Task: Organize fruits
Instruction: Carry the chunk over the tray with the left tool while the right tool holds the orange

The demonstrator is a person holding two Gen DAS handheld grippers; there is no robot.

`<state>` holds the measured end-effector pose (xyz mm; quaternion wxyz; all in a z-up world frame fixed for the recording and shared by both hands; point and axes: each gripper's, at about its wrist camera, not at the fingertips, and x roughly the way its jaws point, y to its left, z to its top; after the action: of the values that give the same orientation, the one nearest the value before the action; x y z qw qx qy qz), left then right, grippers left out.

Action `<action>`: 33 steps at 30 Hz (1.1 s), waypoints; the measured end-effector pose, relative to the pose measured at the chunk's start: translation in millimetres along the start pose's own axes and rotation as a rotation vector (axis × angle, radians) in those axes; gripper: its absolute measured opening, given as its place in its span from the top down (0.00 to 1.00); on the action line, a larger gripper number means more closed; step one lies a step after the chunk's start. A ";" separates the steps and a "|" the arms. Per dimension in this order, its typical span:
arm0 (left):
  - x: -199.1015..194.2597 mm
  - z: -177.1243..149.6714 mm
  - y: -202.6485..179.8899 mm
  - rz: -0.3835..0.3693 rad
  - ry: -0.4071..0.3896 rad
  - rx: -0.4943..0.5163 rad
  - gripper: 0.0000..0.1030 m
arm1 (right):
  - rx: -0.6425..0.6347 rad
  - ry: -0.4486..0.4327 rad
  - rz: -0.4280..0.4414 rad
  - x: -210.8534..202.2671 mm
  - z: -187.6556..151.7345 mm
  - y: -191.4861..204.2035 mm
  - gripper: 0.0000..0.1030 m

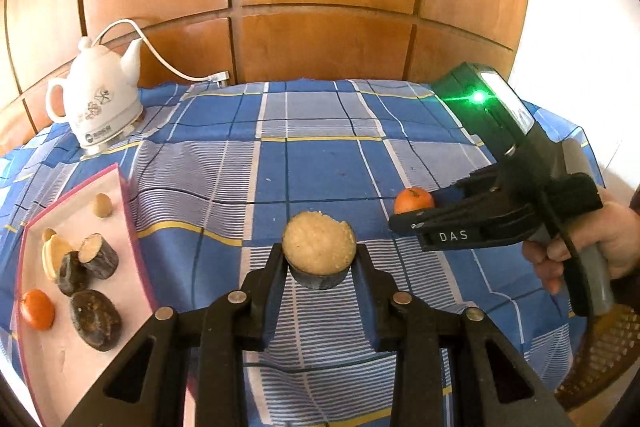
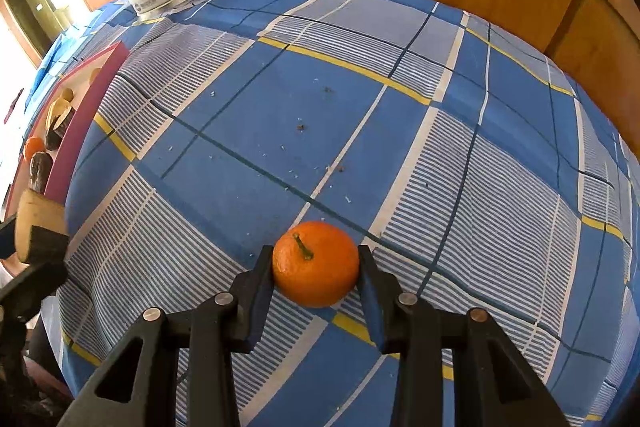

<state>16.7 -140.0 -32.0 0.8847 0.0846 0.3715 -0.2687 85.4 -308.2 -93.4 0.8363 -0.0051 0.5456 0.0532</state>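
Surface: blue checked tablecloth (image 2: 320, 107), wooden wall behind
Left gripper (image 1: 320, 259): pinching a cut fruit piece (image 1: 319, 249), raised off the cloth
Right gripper (image 2: 316, 267): clamped around a tangerine (image 2: 316, 264) on the cloth
Tray (image 1: 132, 227): holds other fruit pieces, at the left

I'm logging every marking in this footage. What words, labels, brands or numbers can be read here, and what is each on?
"DAS": white letters on the side of the right gripper.
Round logo with a line of text on the base of the white kettle: too small and blurred to read in either view.
Nothing else carries text.
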 end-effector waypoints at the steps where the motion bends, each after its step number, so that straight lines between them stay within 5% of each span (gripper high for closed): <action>1: -1.8 0.3 1.3 0.004 -0.002 -0.003 0.68 | 0.001 0.000 0.001 -0.2 0.4 -0.6 0.61; 15: -15.3 -1.8 14.7 0.045 -0.011 -0.024 0.68 | 0.024 -0.022 0.039 -8.1 4.1 -3.9 0.58; 21: -16.1 -3.0 18.5 0.051 -0.008 -0.034 0.68 | 0.080 -0.062 0.107 -18.3 6.8 -11.5 0.44; 33: -29.9 -9.1 54.1 0.079 -0.010 -0.131 0.68 | 0.237 -0.152 0.137 -45.8 12.6 -43.1 0.44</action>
<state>22.9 -79.0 -20.2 0.9001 0.0396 0.3802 -0.2092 82.6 -354.1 -48.6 0.8644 0.1347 0.4822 0.0455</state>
